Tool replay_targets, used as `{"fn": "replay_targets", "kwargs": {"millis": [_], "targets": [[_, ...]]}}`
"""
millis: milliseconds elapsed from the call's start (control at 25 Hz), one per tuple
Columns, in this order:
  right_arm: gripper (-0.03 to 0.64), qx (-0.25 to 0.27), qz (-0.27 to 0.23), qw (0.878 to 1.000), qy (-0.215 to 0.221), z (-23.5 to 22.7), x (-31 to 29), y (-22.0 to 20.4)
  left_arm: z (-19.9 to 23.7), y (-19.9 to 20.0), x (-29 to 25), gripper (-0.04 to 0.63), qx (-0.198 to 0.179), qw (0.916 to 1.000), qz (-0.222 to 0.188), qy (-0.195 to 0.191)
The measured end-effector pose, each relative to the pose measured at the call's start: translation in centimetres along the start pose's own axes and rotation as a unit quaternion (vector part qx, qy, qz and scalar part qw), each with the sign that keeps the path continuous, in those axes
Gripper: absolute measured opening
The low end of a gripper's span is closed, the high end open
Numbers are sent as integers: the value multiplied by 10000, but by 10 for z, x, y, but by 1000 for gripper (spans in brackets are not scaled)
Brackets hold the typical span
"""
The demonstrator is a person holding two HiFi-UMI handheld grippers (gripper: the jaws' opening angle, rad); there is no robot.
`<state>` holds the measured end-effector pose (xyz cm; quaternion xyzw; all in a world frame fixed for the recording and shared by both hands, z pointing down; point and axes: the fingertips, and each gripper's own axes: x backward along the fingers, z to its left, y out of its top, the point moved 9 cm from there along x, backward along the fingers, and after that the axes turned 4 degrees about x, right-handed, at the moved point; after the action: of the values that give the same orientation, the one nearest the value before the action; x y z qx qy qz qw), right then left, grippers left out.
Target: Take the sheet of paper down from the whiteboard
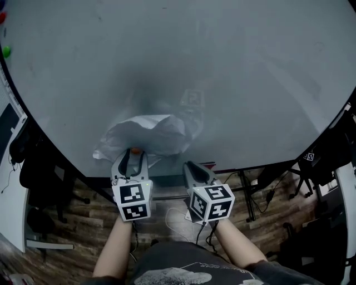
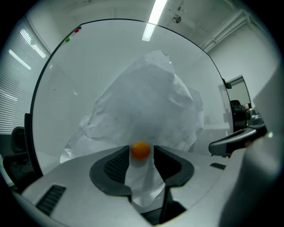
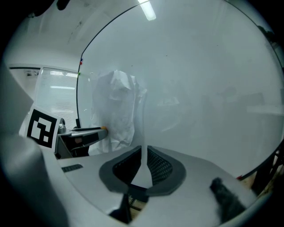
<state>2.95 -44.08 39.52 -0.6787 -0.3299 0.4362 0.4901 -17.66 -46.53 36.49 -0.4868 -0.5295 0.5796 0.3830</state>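
A crumpled white sheet of paper (image 1: pixel 147 133) hangs against the whiteboard (image 1: pixel 222 67) near its lower edge. A small orange magnet (image 1: pixel 135 151) sits on the sheet's bottom part. My left gripper (image 1: pixel 133 158) is open, its fingertips on either side of that magnet (image 2: pixel 141 150), with the paper (image 2: pixel 146 102) rising behind it. My right gripper (image 1: pixel 192 167) is to the right of the sheet, shut with nothing between its fingers (image 3: pixel 144 155). In the right gripper view the paper (image 3: pixel 116 106) and the left gripper's tip with the magnet (image 3: pixel 103 128) lie to the left.
A green magnet (image 1: pixel 5 51) and a red magnet (image 1: pixel 1 16) stick to the board's top left corner. Below the board are its stand's legs (image 1: pixel 247 200), cables and a wooden floor. Dark bags or a chair (image 1: pixel 33 167) stand at the left.
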Motion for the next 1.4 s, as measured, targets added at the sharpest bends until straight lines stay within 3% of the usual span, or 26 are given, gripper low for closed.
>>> {"fn": "replay_targets", "kwargs": {"millis": [240, 520, 840, 960, 1080, 1400], "targets": [[29, -59, -298, 9995, 21, -1, 4, 15, 1, 2, -3, 155, 84, 9995, 108, 270], [115, 118, -673, 9976, 95, 1, 7, 39, 4, 8, -2, 127, 279, 9993, 78, 218], [118, 162, -862, 9961, 114, 9, 1, 58, 5, 6, -2, 126, 340, 9992, 192, 126], [109, 237, -845, 9961, 45, 8, -4, 63, 6, 5, -3, 126, 334, 9991, 224, 94], [37, 271, -800, 9964, 23, 8, -6, 64, 8, 6, -3, 126, 294, 9993, 223, 44], [21, 115, -866, 9948, 524, 7, 6, 55, 1, -3, 10, 124, 129, 9992, 380, 69]]}}
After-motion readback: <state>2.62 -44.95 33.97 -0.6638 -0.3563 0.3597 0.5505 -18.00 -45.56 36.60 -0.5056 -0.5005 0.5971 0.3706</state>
